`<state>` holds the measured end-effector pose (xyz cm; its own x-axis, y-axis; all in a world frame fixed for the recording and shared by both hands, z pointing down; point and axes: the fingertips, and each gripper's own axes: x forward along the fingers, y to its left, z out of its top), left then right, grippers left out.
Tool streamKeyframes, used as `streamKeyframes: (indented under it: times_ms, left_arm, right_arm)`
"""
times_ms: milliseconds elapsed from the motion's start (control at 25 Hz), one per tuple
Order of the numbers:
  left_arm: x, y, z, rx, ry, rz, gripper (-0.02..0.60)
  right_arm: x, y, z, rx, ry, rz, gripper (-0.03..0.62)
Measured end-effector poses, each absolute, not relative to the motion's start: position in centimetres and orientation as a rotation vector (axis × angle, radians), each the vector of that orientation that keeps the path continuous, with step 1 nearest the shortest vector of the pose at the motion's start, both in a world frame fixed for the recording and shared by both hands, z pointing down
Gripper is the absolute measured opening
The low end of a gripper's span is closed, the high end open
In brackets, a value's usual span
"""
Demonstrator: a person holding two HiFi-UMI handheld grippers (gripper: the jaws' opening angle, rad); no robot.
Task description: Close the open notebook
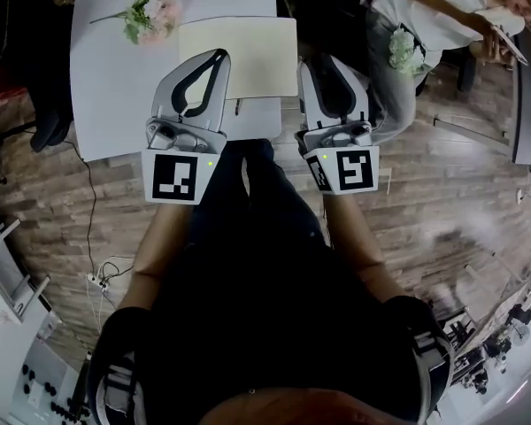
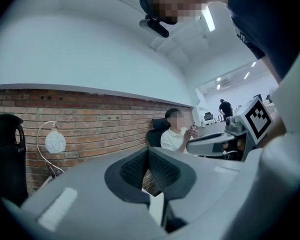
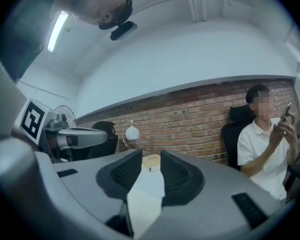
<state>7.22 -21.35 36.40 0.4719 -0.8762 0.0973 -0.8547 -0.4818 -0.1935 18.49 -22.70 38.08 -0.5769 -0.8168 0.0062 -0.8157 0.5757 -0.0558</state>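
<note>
The notebook (image 1: pixel 237 56) lies flat on the white table (image 1: pixel 115 87), showing a plain cream face; I see no crease in it. My left gripper (image 1: pixel 219 57) hangs over the notebook's near left part, its jaws meeting at the tips with nothing between them. In the left gripper view the left gripper (image 2: pixel 148 153) has its dark ribbed pads touching. My right gripper (image 1: pixel 310 65) is just off the notebook's right edge, by the table's side. In the right gripper view the right gripper (image 3: pixel 150 155) stands open, with a gap showing white table top.
A bunch of pale flowers (image 1: pixel 150 14) lies at the table's far left. A person in a white shirt (image 1: pixel 442 7) sits to the right with a phone. A brick wall (image 3: pixel 190 119), a round lamp (image 2: pixel 55 141) and a dark chair (image 2: pixel 7 154) stand behind.
</note>
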Motion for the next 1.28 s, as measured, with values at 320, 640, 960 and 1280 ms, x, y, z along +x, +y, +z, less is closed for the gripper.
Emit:
streamKeyframes:
  times_ms: [320,640,960,1280]
  left_arm:
    - [8.1,-21.8,42.0,-2.685,1.454,-0.397,0.008]
    - [8.6,-21.9,46.5,-2.766,1.406,-0.484,0.007]
    - [8.3,-21.9,49.8,-2.793,1.366,-0.573,0.008]
    - [8.8,-21.7,52.2,-2.798,1.287,-0.629,0.008]
  right_arm:
    - [18.3,-22.7,42.9,-1.476,2.788,-0.196,0.08]
    - [18.6,-22.4,47.6,-1.552,2.822,-0.281,0.081]
    - [18.8,-21.7,52.0,-1.601,2.86,-0.383,0.083]
    - [19.5,-21.0,56.3,-1.637,2.893,-0.533,0.089]
